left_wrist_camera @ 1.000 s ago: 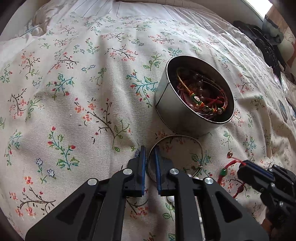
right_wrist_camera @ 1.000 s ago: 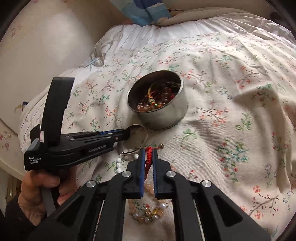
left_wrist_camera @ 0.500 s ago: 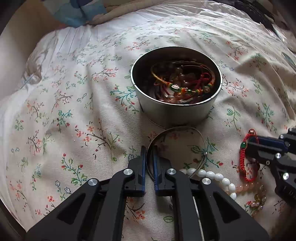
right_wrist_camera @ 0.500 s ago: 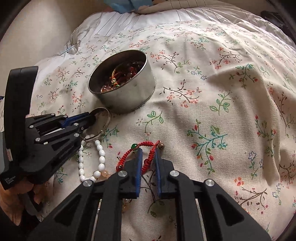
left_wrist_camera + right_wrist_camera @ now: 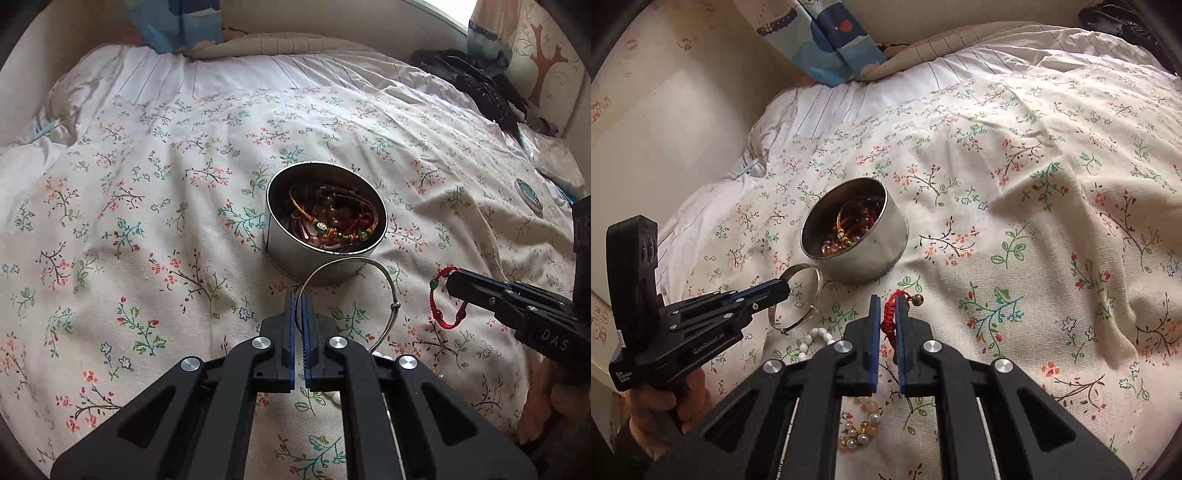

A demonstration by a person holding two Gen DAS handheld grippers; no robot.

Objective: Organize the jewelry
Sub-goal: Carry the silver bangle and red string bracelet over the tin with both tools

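A round metal tin (image 5: 284,254) (image 5: 882,243) with several bracelets and beads in it sits on the floral bedspread. My left gripper (image 5: 299,299) (image 5: 785,290) is shut on a thin silver bangle (image 5: 384,273) (image 5: 816,284), lifted off the cloth just in front of the tin. My right gripper (image 5: 886,306) (image 5: 452,282) is shut on a red cord bracelet (image 5: 888,325) (image 5: 441,317) with a green bead, hanging in the air to the right of the bangle. A white bead strand (image 5: 812,339) and a pearl-and-amber bracelet (image 5: 862,428) lie on the cloth below.
The floral bedspread (image 5: 147,221) covers the bed. A blue patterned cloth (image 5: 827,40) lies at the headboard, dark clothing (image 5: 476,85) at the far right. A small round lid (image 5: 528,194) rests at the right. A hand (image 5: 653,406) holds the left gripper.
The left gripper closed on the silver bangle and lifted it off the bedspread. The right gripper raised the red cord bracelet and shifted a little. Both views now sit higher above the tin.
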